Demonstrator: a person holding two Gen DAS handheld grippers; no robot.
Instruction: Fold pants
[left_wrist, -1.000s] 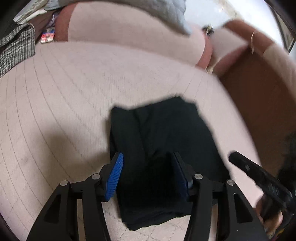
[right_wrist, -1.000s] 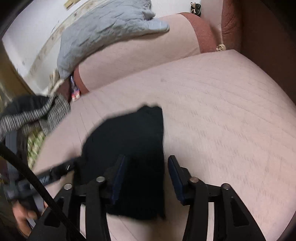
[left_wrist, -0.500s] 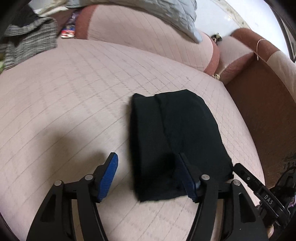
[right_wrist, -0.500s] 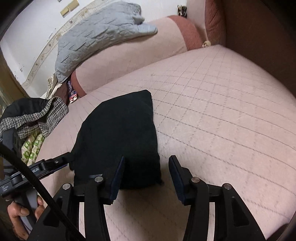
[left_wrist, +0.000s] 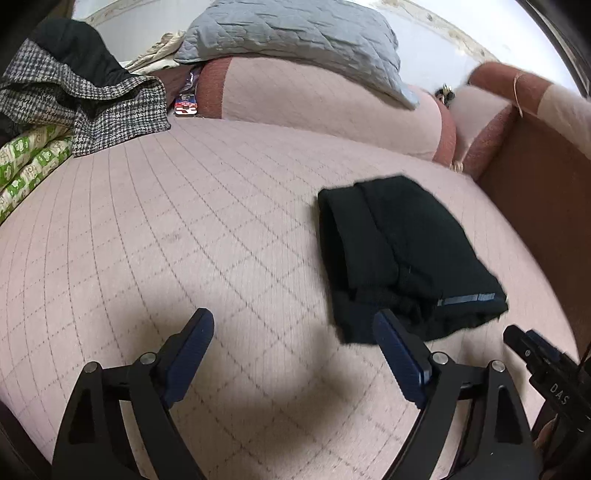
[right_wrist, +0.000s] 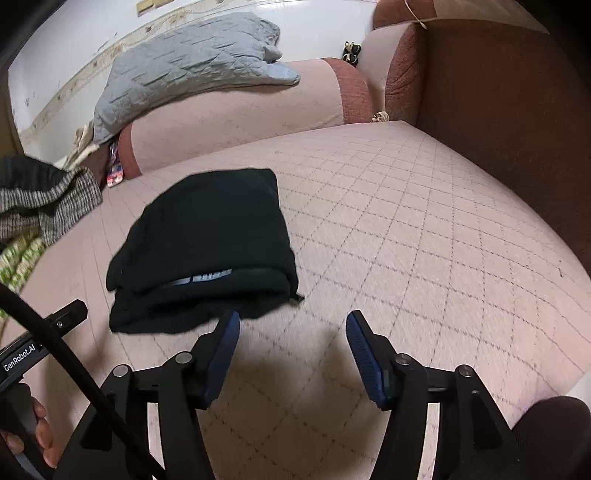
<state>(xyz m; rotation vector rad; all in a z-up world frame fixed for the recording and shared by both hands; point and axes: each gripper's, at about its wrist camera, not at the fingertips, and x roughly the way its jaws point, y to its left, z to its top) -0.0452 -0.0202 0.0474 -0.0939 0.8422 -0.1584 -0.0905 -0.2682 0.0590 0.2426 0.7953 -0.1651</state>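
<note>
Black folded pants (left_wrist: 402, 254) flat on pink quilted sofa seat (left_wrist: 184, 236)

A wide pink quilted mattress (left_wrist: 184, 229) with a diamond stitch pattern fills the scene. Black pants (left_wrist: 402, 254) lie on it, folded into a compact bundle with a grey stripe showing at the near end, closer to the brown side edge than to the far corner. Along the back edge rests a long pink bolster (left_wrist: 317, 107) with reddish ends, and a grey quilted pillow (left_wrist: 295, 40) sits on that. At the opposite corner, a houndstooth garment (left_wrist: 92, 107) spills onto the surface beside green-patterned bedding (left_wrist: 26, 162).
</note>
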